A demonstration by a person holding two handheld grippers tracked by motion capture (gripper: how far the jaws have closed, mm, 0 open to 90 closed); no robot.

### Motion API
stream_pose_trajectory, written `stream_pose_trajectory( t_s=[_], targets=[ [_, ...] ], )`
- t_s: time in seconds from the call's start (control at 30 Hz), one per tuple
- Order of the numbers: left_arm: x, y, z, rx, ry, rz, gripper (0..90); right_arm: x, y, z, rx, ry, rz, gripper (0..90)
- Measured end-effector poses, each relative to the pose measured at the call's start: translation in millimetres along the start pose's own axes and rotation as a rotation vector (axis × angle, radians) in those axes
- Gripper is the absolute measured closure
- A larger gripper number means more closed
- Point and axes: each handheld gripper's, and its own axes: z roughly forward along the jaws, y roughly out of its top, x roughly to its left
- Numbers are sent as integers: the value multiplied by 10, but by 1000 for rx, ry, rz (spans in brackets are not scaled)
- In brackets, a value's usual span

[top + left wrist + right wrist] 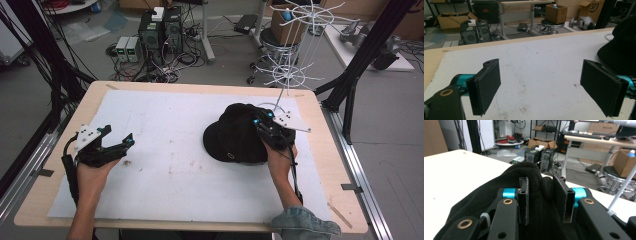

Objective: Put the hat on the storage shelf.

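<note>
A black cap (232, 137) lies on the white mat (170, 165), right of the middle, its brim toward the left. My right gripper (263, 120) comes over the cap's crown from the right. In the right gripper view both pads of that gripper (544, 195) pinch a raised fold of the cap (486, 195), so it is shut on the fabric. My left gripper (118, 135) rests at the mat's left side, well apart from the cap. Its jaws (540, 82) stand wide open with only bare mat between them. The cap's edge (621, 50) shows at the far right there.
A white wire rack (295, 45) on a thin pole stands at the table's back right, just behind the cap. The wooden table edge (200, 86) runs along the far side, with computer cases (161, 30) and cables on the floor beyond. Black frame posts (365, 55) flank the table.
</note>
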Motion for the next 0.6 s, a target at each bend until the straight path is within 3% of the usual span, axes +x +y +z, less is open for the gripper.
stream_pose_trajectory(
  t_s=[0.6],
  targets=[
    [28,6,-10,-7,0,-11,167,135,174,-281,-62,-9,-14,683]
  ],
)
